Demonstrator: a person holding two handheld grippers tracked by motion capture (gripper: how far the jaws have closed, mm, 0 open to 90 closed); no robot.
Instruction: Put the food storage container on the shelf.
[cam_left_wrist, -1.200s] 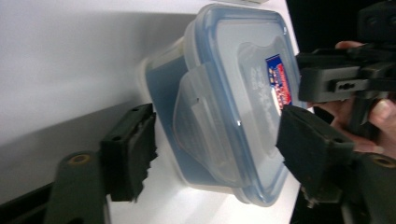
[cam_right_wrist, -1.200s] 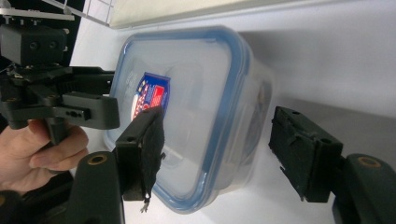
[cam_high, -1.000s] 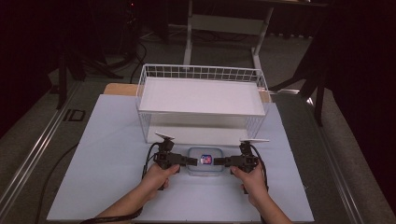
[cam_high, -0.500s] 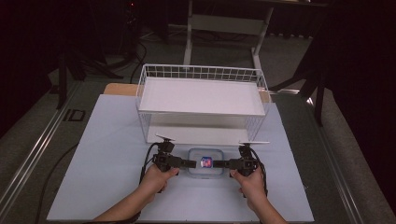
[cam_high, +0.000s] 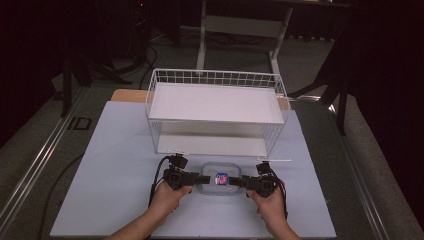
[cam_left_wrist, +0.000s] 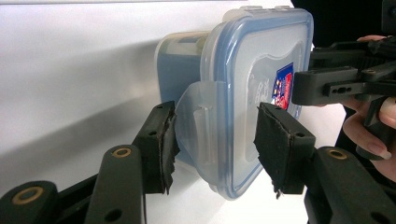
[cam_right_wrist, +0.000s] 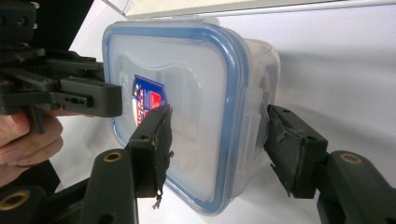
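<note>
A clear plastic container (cam_high: 220, 179) with a blue-rimmed lid and a small sticker lies on the white table, just in front of the wire basket. My left gripper (cam_high: 204, 178) is at its left end and my right gripper (cam_high: 239, 181) at its right end. In the left gripper view the jaws have just been closing on the container (cam_left_wrist: 243, 93); one pad (cam_left_wrist: 163, 144) touches the raised latch flap and the other lies on the lid. In the right gripper view the container (cam_right_wrist: 187, 84) sits between the pads (cam_right_wrist: 289, 144), one on the lid and one at the side latch.
A white wire basket (cam_high: 215, 77) with a white shelf board stands behind the container, its front about a hand's width away. The white table top (cam_high: 110, 165) has free room to the left and right. Dark floor and table legs lie beyond.
Both grippers and the container between them have shifted toward the near edge of the table, away from the basket. The left jaws look narrower.
</note>
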